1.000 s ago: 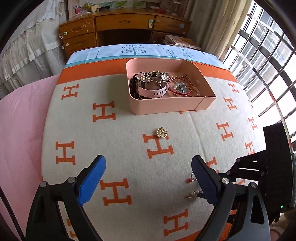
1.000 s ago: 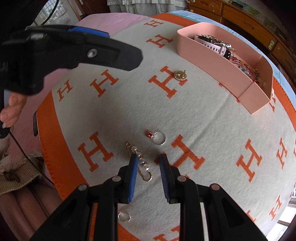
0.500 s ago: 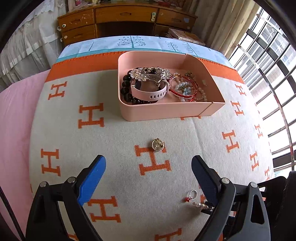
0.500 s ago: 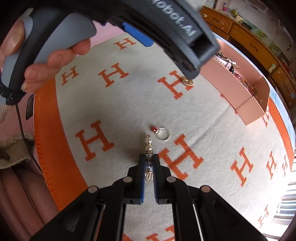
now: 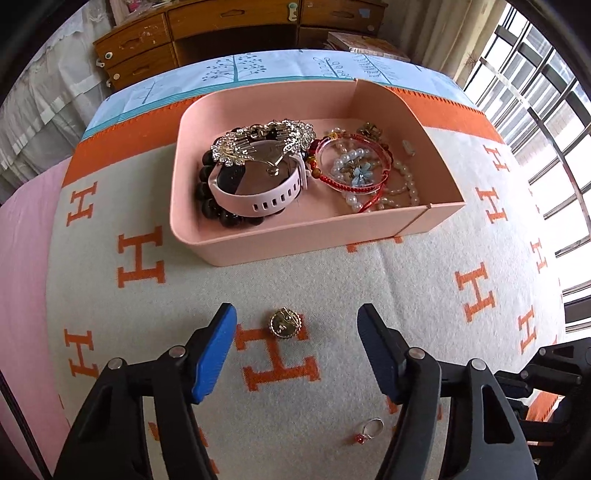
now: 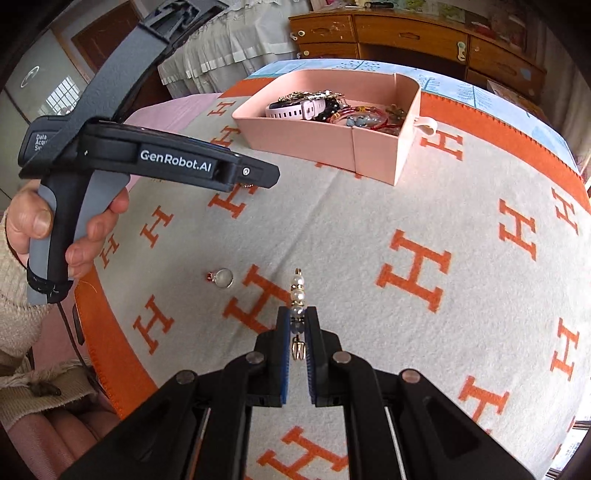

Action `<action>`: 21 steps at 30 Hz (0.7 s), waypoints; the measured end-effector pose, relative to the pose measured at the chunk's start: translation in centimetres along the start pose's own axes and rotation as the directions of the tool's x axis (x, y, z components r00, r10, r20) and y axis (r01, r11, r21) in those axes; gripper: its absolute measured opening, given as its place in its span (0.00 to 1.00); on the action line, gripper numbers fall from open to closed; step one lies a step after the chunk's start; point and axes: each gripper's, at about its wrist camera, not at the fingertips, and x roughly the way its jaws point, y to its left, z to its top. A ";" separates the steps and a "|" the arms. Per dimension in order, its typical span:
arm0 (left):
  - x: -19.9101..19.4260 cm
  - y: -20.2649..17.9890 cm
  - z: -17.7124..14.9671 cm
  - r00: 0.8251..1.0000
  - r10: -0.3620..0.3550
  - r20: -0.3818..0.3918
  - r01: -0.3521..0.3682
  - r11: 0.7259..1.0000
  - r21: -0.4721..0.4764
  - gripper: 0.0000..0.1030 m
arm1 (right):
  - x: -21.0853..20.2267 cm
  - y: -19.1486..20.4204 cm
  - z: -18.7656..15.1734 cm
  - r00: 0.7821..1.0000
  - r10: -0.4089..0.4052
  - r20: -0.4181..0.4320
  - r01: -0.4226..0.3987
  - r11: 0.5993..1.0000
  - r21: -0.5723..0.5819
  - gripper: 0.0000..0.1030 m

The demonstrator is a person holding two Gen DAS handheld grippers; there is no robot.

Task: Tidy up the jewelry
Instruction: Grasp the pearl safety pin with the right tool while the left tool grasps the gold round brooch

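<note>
A pink jewelry box [image 5: 369, 225] sits on the H-patterned blanket, holding a pink watch [image 5: 258, 192], dark beads, a gold hair comb and bracelets. It also shows in the right wrist view [image 6: 314, 144]. My left gripper [image 5: 295, 336] is open, its jaws either side of a gold round pendant [image 5: 285, 323] on the blanket. A ring with a red stone [image 5: 369, 430] lies nearer, also in the right wrist view [image 6: 221, 277]. My right gripper [image 6: 297, 317] is shut on a pearl pin [image 6: 297, 291], held above the blanket.
The cream and orange blanket [image 6: 369, 240] covers a bed. A wooden desk [image 5: 240, 22] stands behind it, windows [image 5: 554, 110] to the right. The hand-held left gripper [image 6: 147, 162] crosses the left of the right wrist view.
My right gripper closed on the pearl pin and lifted it off the blanket. My left gripper moved forward toward the box until the gold pendant lay between its open jaws.
</note>
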 end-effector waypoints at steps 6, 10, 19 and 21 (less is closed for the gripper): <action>1.1 0.5 0.2 0.999 -0.007 -0.038 0.006 1.000 -0.016 0.44 | -1.1 -1.5 -0.5 1.000 0.018 0.007 -0.018 1.000 0.015 0.07; 1.1 0.5 0.2 0.999 0.016 -0.043 -0.016 1.000 -0.003 0.37 | -0.2 -1.5 0.4 1.000 0.027 0.006 -0.027 0.999 0.018 0.07; 1.2 0.0 0.6 0.996 0.054 -0.069 -0.052 0.998 0.019 0.16 | 1.4 -1.6 1.3 0.999 0.035 -0.001 -0.035 0.999 0.038 0.07; 1.2 -0.1 0.6 0.996 0.060 -0.069 -0.058 0.998 0.025 0.16 | 1.4 -1.7 1.3 0.999 0.034 -0.002 -0.034 0.998 0.044 0.07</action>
